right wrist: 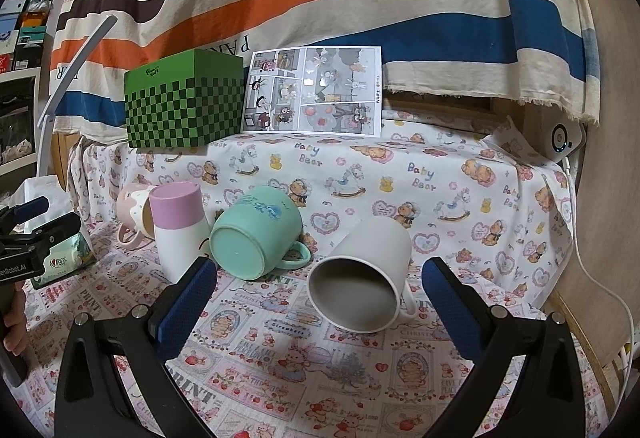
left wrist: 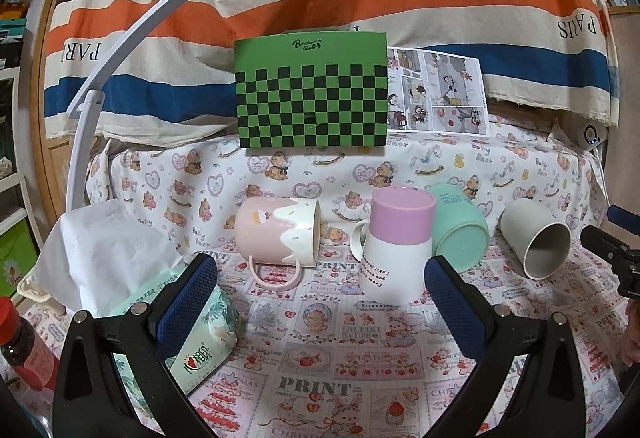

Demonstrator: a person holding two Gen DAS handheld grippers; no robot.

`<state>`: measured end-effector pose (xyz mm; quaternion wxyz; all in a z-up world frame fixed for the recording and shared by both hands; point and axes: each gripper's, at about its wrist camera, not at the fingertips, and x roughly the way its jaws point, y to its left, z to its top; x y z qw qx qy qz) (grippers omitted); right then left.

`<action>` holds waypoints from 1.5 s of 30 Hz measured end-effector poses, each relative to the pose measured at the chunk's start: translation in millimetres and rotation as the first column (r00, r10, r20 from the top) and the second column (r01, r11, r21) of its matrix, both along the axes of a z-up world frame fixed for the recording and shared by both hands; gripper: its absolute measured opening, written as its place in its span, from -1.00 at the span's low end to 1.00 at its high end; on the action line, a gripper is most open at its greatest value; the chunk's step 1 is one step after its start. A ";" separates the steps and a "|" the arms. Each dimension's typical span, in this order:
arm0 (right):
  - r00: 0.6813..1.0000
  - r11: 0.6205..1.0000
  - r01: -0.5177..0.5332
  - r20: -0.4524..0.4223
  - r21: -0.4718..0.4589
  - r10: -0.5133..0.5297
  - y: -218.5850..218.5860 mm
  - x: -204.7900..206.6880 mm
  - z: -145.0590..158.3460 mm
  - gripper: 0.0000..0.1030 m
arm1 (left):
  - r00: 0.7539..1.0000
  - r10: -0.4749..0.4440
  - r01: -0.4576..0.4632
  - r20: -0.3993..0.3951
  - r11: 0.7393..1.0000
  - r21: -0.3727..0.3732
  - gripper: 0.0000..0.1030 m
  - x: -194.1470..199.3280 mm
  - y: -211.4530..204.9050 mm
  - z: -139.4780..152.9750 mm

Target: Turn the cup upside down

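Note:
Several cups sit on the printed tablecloth. A pink cup with white icing (left wrist: 276,234) lies on its side, mouth to the right. A white cup with a purple band (left wrist: 396,250) stands upside down; it also shows in the right wrist view (right wrist: 180,230). A mint cup (right wrist: 256,238) lies on its side, base toward me. A white cup (right wrist: 360,282) lies on its side, mouth toward me. My left gripper (left wrist: 320,294) is open and empty, in front of the pink and purple cups. My right gripper (right wrist: 320,294) is open and empty, just in front of the white cup.
A tissue pack (left wrist: 200,334) with a white tissue lies at the left, by a red-capped bottle (left wrist: 24,346). A green checkered box (left wrist: 312,97) and a comic sheet (right wrist: 316,89) stand on the raised shelf behind. A white lamp arm (left wrist: 120,53) curves up on the left.

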<state>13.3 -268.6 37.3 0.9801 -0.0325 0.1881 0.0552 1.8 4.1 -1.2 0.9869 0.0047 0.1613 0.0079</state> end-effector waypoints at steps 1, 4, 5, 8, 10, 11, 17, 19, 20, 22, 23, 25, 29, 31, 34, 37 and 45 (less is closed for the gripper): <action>1.000 1.000 0.001 0.000 0.000 -0.001 -0.1 0.0 0.0 1.00 | 1.000 0.002 -0.002 -0.001 1.000 -0.002 0.99 0.3 1.0 0.5; 1.000 1.000 0.014 -0.001 0.001 -0.014 -1.0 0.5 -0.2 1.00 | 1.000 0.008 -0.009 -0.002 1.000 -0.007 0.99 0.9 2.7 1.1; 1.000 1.000 0.018 -0.002 0.000 -0.018 -1.2 1.0 -0.4 1.00 | 1.000 0.009 -0.009 -0.003 1.000 -0.008 0.99 1.1 3.0 1.2; 0.999 0.999 0.045 -0.010 -0.012 -0.046 -0.9 3.1 -0.6 1.00 | 1.000 0.009 -0.009 -0.003 1.000 -0.006 0.99 1.0 3.0 1.2; 0.999 0.999 0.045 -0.009 -0.012 -0.045 -1.1 2.7 -0.3 1.00 | 1.000 0.010 -0.010 -0.002 1.000 -0.008 0.99 1.3 3.1 1.4; 0.999 0.999 0.042 -0.006 -0.010 -0.042 -1.3 2.3 -0.4 1.00 | 1.000 0.012 -0.012 -0.001 1.000 -0.008 0.99 1.9 3.7 1.6; 0.999 0.999 0.036 0.022 -0.003 -0.036 -1.9 -3.2 1.1 1.00 | 1.000 0.016 -0.016 0.001 1.000 -0.006 0.99 2.2 4.3 1.2; 0.999 0.999 0.041 0.023 0.003 -0.041 -2.0 -4.4 1.4 1.00 | 1.000 0.015 -0.015 0.001 1.000 -0.006 0.99 2.3 4.4 1.2; 0.999 0.999 0.046 0.026 0.007 -0.046 -2.7 -5.4 1.6 1.00 | 1.000 0.015 -0.015 0.000 1.000 -0.006 0.99 2.2 4.5 1.2; 0.997 0.997 0.078 0.025 0.020 -0.079 -5.6 -6.3 1.8 1.00 | 1.000 0.014 -0.014 -0.001 1.000 -0.006 0.99 2.5 4.6 1.0; 0.995 0.995 0.096 0.023 0.035 -0.096 -7.9 -7.1 2.0 1.00 | 1.000 0.014 -0.014 -0.002 1.000 -0.006 0.99 2.4 4.7 0.9; 0.996 0.993 0.091 0.007 0.077 -0.091 -12.8 -7.5 2.7 1.00 | 1.000 0.014 -0.014 -0.004 1.000 -0.005 0.99 2.3 4.9 1.0; 0.995 0.989 0.056 -0.086 0.140 -0.044 -21.9 -1.0 19.5 1.00 | 1.000 0.016 -0.016 -0.006 1.000 -0.006 0.99 2.3 4.9 0.8; 0.994 0.983 0.060 -0.105 0.174 -0.042 -27.0 2.0 32.3 1.00 | 1.000 0.016 -0.016 -0.008 1.000 -0.006 0.99 2.9 4.9 0.7; 0.966 0.982 0.075 -0.257 0.175 -0.028 -32.0 24.6 51.3 1.00 | 1.000 0.010 -0.010 -0.014 1.000 0.000 0.99 4.0 3.1 0.2; 0.921 0.967 0.137 -0.387 0.216 -0.044 -44.8 53.5 65.7 1.00 | 1.000 0.010 -0.010 -0.024 1.000 0.002 0.99 6.1 2.5 -0.4; 0.740 0.940 0.267 -0.670 0.213 -0.059 -66.1 151.5 42.4 0.84 | 0.999 0.026 -0.026 -0.041 1.000 -0.008 0.99 8.9 5.3 -1.8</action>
